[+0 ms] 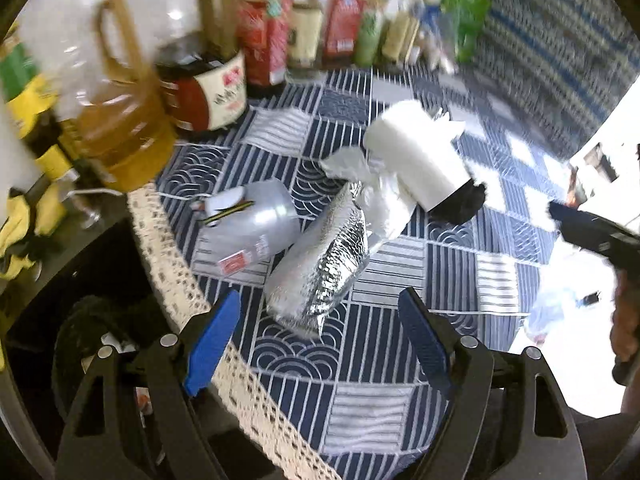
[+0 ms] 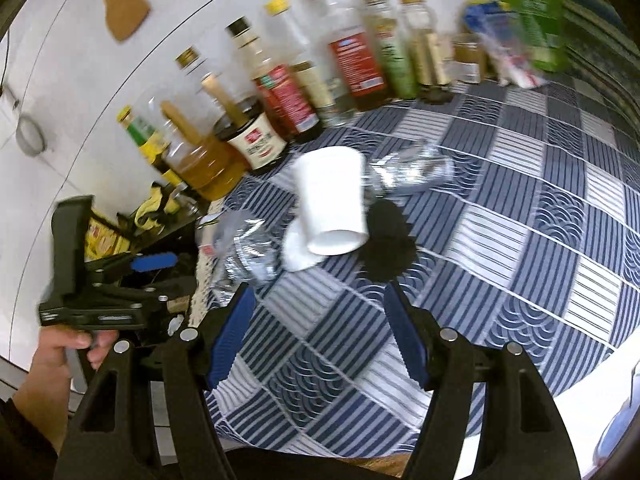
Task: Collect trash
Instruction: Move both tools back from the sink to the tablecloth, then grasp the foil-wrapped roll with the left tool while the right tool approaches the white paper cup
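A: Where is the trash lying?

B: In the left wrist view it sits mid-frame on the blue patterned tablecloth (image 1: 400,380): a silver foil pouch (image 1: 320,272), a crumpled clear plastic bottle (image 1: 256,224) just to its left, and a white paper cup (image 1: 420,160) tipped on its side above and to the right, with a crumpled white tissue (image 1: 352,166) touching it.

A: And the claws?

B: The left gripper (image 1: 320,340) stands spread, nothing between its blue pads. The right gripper (image 2: 320,336) is spread too, and empty; only cloth shows in its gap.

A: Which is nearer the pouch?

B: The left one, I judge. The pouch's lower end lies just above the gap between its fingers, almost centred. Its long axis runs from lower left to upper right, slanted against the line across the pads.

A: So the wrist needs a turn?

B: Probably a little, so the pads close across the narrow side rather than along the length.

A: And the right?

B: In its own view the cup (image 2: 336,204) lies above centre, its mouth facing down-frame toward the claw, with some way yet to go.
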A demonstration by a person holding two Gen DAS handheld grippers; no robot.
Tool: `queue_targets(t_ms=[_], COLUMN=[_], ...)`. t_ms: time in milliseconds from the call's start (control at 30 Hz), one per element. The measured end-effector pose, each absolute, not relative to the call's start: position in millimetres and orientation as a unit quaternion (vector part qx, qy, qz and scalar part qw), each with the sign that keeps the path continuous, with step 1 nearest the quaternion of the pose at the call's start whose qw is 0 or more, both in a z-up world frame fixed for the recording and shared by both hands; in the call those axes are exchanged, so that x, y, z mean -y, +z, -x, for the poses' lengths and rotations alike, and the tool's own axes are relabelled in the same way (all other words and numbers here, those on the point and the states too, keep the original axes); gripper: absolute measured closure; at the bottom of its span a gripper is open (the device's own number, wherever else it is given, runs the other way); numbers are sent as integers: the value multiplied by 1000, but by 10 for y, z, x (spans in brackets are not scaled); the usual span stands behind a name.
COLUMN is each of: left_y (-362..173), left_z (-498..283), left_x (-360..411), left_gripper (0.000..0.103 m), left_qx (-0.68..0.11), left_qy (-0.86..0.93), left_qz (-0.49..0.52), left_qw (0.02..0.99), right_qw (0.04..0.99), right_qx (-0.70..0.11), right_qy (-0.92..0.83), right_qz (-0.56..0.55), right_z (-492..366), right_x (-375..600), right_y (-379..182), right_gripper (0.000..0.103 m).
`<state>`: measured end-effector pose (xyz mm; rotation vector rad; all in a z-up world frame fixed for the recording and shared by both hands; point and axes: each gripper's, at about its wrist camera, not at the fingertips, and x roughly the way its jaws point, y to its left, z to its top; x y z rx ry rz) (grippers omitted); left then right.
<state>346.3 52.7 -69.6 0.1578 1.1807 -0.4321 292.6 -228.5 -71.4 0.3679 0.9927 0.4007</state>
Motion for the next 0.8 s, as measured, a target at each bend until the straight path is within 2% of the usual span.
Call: queue_targets(t_ms=[467,500,533,600,667,800], left_y=[-1048,-1065,-1087,-1134,-1177,-1187], left_z=[-3789,-3793,-3799,-3808,-3818,-3817], left_x=[-272,-233,-194,-118,-74,-18], left_gripper=[26,29,36,37,45,46], left_qx=[-596,-597,-599,-605,-611,-611], left_qy=[-194,-195,-194,-197,-199,-196], left_qz=[-89,-96,-103,-110,-107,-109], left_qw=[774,772,770,764,759,759], right_qw=[835,835,835,835,833,832], right_qx=[-474,-474,-473,-474,-475,-475], right_qy=[170,171,171,172,177,194], right_qz=[-223,-223,-223,-222,-220,-210], right_z=[-2885,-2900,-2917,-2953,-2997,-3078], right_x=[2844,2872,2893,2927,2946,2954], right_y=[-981,-984,-986,-993,-1001,-995], right_gripper=[36,36,36,36,36,36])
